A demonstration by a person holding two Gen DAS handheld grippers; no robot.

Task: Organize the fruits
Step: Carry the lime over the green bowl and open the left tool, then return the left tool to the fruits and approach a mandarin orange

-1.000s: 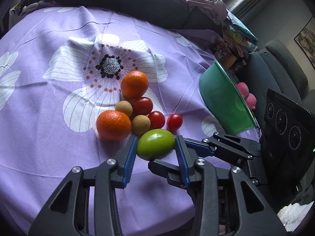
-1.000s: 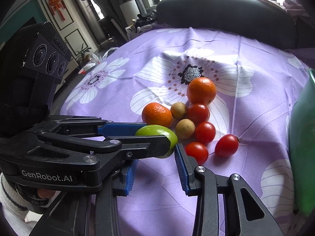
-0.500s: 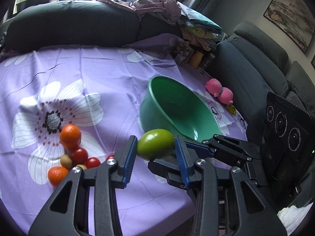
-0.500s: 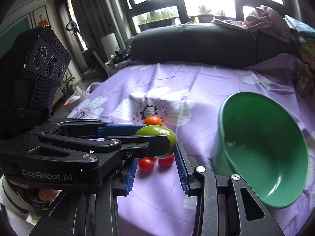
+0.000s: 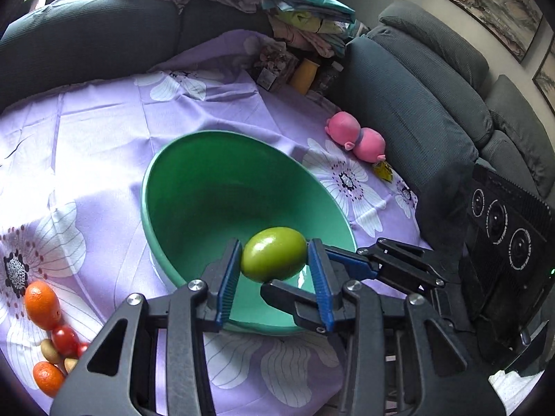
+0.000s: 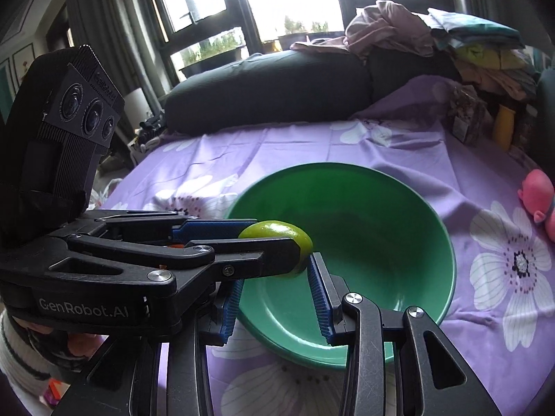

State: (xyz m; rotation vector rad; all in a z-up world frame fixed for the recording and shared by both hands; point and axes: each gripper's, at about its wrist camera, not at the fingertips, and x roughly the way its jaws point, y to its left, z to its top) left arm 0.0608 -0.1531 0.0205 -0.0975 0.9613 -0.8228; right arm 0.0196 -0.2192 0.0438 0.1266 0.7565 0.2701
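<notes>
A green lime [image 5: 274,256] hangs above the near side of a green bowl [image 5: 156,173], which stands on the purple flowered cloth. My left gripper [image 5: 274,261] is shut on the lime, with a blue pad on each end. My right gripper [image 6: 275,270] comes in crosswise and is shut on the same lime [image 6: 277,230] at its fingertips; its left pad is partly hidden behind the left gripper. Nothing lies in the bowl [image 6: 381,235]. Two oranges [image 5: 41,303], red tomatoes [image 5: 64,339] and small brown fruits [image 5: 50,350] lie on the cloth at the far left.
A pink pig toy [image 5: 357,140] lies right of the bowl near the table edge. A yellow bottle [image 5: 303,76] and packets stand at the back corner. Grey sofas ring the table, one with piled clothes [image 6: 399,27]. A sleeved hand [image 6: 20,346] holds the left gripper.
Both grippers have carried the lime together to the right and a little up, from just above the fruit pile to over the green bowl. The fruit pile has slid to the left edge.
</notes>
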